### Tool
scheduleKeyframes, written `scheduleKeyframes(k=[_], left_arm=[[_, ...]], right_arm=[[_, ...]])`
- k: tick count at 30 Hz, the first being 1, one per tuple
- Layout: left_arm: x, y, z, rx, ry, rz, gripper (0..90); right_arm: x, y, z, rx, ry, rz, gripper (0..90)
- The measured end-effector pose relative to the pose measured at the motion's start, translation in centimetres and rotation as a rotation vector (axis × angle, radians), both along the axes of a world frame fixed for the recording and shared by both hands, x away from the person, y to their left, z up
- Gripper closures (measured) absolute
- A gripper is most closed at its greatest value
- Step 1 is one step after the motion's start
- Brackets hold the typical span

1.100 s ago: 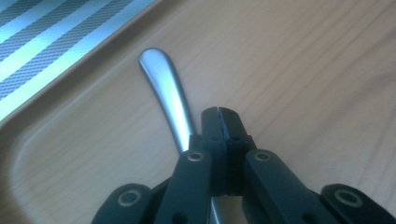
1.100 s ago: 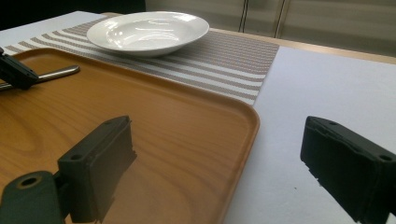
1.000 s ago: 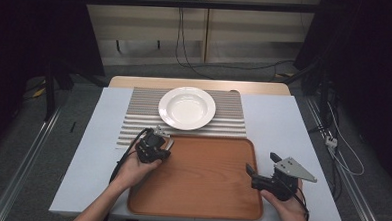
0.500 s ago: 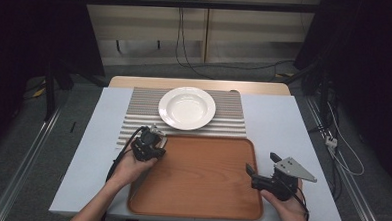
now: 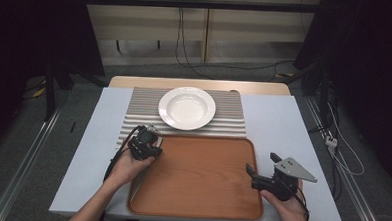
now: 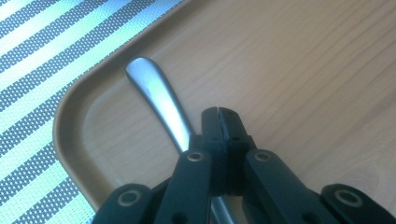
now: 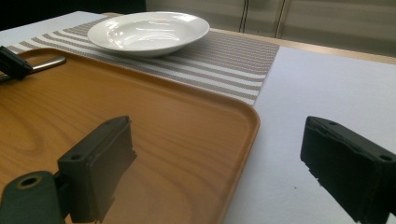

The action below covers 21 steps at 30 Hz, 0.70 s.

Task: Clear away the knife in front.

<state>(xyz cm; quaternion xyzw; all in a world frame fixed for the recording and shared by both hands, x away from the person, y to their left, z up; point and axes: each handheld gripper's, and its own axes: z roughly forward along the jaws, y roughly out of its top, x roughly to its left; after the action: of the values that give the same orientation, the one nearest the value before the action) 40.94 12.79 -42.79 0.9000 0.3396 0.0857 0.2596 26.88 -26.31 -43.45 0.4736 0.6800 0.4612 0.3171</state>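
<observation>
A wooden tray (image 5: pixel 201 166) lies at the near middle of the table. In the left gripper view a metal utensil handle (image 6: pixel 156 98) rests in the tray's (image 6: pixel 303 70) far left corner. My left gripper (image 6: pixel 218 113) is shut, its jaws pressed together just above and beside that handle, which runs under them. From above, the left gripper (image 5: pixel 147 144) sits over that corner. My right gripper (image 5: pixel 263 163) stands open at the tray's right edge, nothing between its jaws (image 7: pixel 215 140). It looks across the tray (image 7: pixel 163 116) to the left gripper (image 7: pixel 11 64) and the handle (image 7: pixel 49 63).
A white deep plate (image 5: pixel 186 107) sits on a striped placemat (image 5: pixel 228 122) just beyond the tray; both show in the right gripper view, plate (image 7: pixel 147 30) on mat (image 7: pixel 224 60). A pale blue-white table cover (image 5: pixel 278 124) lies under everything. Cables run along the floor at the right.
My left gripper has shifted slightly to the left over the tray's far left corner. The right gripper has stayed put.
</observation>
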Motion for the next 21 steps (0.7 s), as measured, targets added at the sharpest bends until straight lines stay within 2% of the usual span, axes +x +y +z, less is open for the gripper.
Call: scheduleKeyframes(k=[6, 14, 18, 19, 21], left_arm=[[0.0, 0.1, 0.0, 0.015, -0.007, 0.005, 90.0], [0.1, 0.5, 0.0, 0.013, 0.006, 0.005, 90.0], [0.2, 0.9, 0.2, 0.033, 0.002, 0.016, 90.0], [0.2, 1.0, 0.3, 0.044, 0.014, 0.014, 90.0], [0.3, 1.4, 0.2, 0.042, 0.014, 0.027, 90.0]], right_arm=[[0.0, 0.0, 0.0, 0.001, 0.001, -0.002, 9.1], [0.1, 0.0, 0.0, -0.001, 0.000, 0.000, 9.1], [0.0, 0.0, 0.0, 0.001, 0.002, -0.001, 9.1], [0.0, 0.0, 0.0, 0.001, 0.002, -0.001, 9.1], [0.0, 0.0, 0.0, 0.002, 0.001, -0.002, 9.1]])
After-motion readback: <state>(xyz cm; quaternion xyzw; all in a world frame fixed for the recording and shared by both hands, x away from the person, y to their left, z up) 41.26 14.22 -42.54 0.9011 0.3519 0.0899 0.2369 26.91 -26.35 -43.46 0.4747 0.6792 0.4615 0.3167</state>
